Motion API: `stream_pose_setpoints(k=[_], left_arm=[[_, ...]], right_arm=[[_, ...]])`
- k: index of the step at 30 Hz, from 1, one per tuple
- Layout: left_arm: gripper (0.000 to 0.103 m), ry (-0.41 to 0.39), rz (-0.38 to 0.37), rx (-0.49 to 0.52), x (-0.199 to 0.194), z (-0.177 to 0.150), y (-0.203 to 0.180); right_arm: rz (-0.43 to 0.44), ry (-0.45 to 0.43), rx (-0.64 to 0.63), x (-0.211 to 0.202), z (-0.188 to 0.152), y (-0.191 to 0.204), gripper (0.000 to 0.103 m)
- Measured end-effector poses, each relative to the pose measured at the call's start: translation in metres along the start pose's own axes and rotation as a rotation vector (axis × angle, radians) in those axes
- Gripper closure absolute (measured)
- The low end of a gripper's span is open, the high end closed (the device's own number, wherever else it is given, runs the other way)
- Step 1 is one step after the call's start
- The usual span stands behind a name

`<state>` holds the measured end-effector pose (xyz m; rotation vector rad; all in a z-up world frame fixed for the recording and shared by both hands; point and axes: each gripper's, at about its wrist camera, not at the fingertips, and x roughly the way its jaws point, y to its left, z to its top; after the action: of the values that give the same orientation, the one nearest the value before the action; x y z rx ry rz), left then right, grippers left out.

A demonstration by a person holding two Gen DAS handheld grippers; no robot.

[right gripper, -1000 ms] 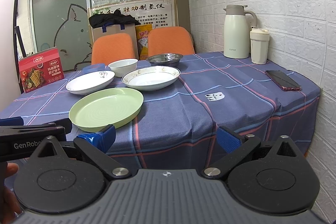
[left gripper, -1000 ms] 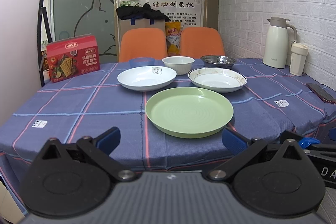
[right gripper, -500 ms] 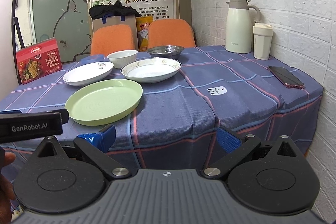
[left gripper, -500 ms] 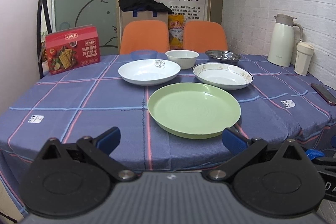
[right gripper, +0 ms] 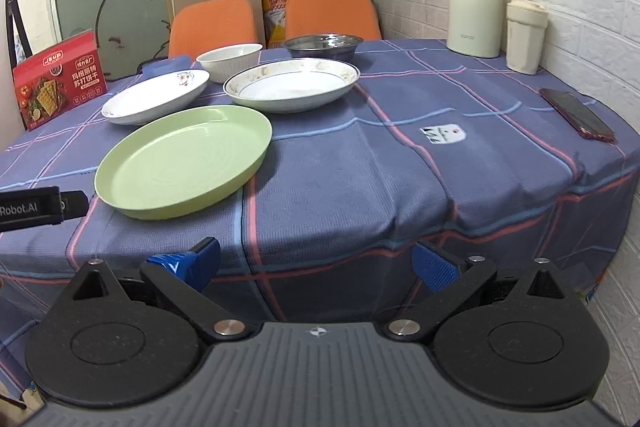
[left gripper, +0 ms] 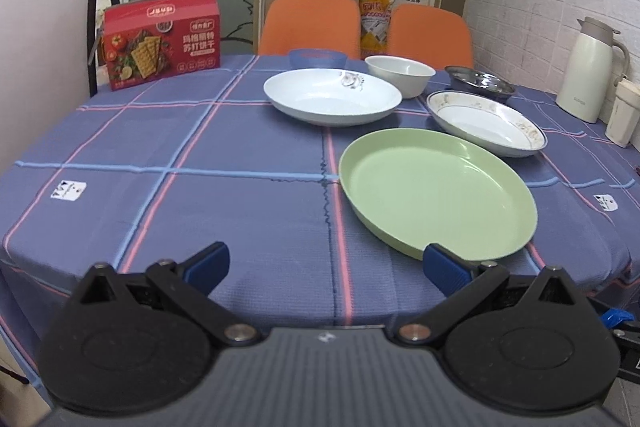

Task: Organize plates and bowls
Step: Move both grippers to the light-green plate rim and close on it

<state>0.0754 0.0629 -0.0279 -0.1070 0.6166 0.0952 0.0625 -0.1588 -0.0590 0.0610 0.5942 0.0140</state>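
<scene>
At the near edge of the tabletop, the left gripper and right gripper both hover with jaws spread wide, holding nothing. A green plate lies nearest. Behind it sit a white plate on the left and a patterned-rim plate on the right. Farther back stand a blue bowl, a white bowl and a steel bowl.
</scene>
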Motion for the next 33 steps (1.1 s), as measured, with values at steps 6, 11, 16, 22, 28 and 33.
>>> stream_pose_setpoints(k=[6,11,16,22,28,33], left_arm=[[0.0,0.042,0.01,-0.023,0.03,0.021,0.008],[0.0,0.086,0.017,-0.018,0.06,0.041,0.004],[0.0,0.109,0.027,-0.022,0.079,0.057,0.003],[0.0,0.125,0.032,-0.015,0.092,0.068,-0.002],[0.0,0.139,0.031,-0.006,0.102,0.074,-0.005],[0.0,0.168,0.014,0.003,0.112,0.075,-0.009]], right_arm=[[-0.007,0.011,-0.055,0.024,0.033,0.009,0.013],[0.001,0.055,-0.1,0.056,0.057,0.022,0.013],[0.024,0.084,-0.114,0.076,0.071,0.03,0.013],[0.039,0.097,-0.12,0.087,0.085,0.034,0.013],[0.05,0.119,-0.113,0.099,0.089,0.036,0.013],[0.067,0.157,-0.116,0.112,0.087,0.039,0.013]])
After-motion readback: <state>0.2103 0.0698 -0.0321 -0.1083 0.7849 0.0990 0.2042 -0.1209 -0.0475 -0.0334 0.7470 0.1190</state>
